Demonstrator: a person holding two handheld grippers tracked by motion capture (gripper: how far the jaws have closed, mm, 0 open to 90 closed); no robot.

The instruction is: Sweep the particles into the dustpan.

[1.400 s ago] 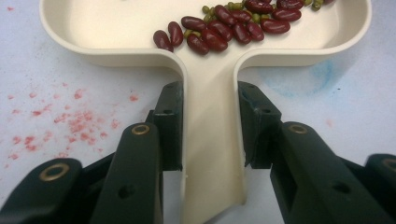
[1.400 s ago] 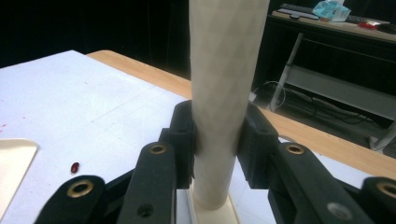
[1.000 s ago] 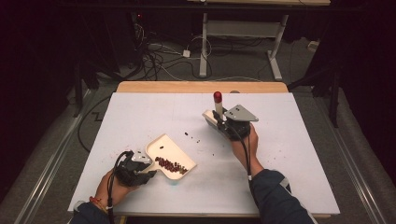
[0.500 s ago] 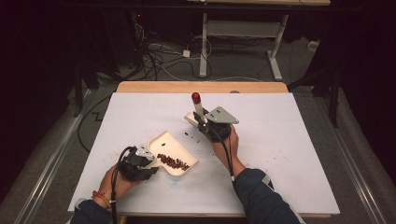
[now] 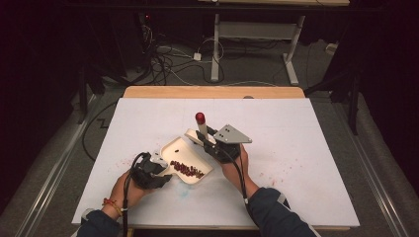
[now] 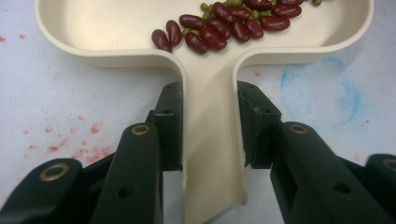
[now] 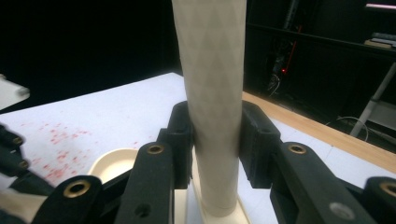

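A cream scoop tray [image 5: 173, 146] lies on the white table and holds dark red beans [image 5: 186, 170]. My left gripper [image 5: 159, 167] is shut on the tray's handle [image 6: 212, 154]. In the left gripper view, the beans [image 6: 219, 25], with a few small green ones among them, lie near the tray's middle. My right gripper [image 5: 211, 139] is shut on a cream upright tool handle [image 7: 215, 84] with a red knob [image 5: 199, 117] on top. The tool's flat cream base [image 5: 193, 137] sits at the tray's far right edge.
The white table sheet [image 5: 306, 148] bears faint red stains [image 5: 284, 173] and a blue smudge [image 6: 343, 93]. A wooden edge [image 5: 212, 92] runs along the far side. Beyond it are cables [image 5: 168, 54] and a desk frame [image 5: 291, 49] on the floor.
My right gripper has carried the cream tool left and nearer, from the table's right middle to the tray's edge. The left gripper and tray have shifted slightly right and forward.
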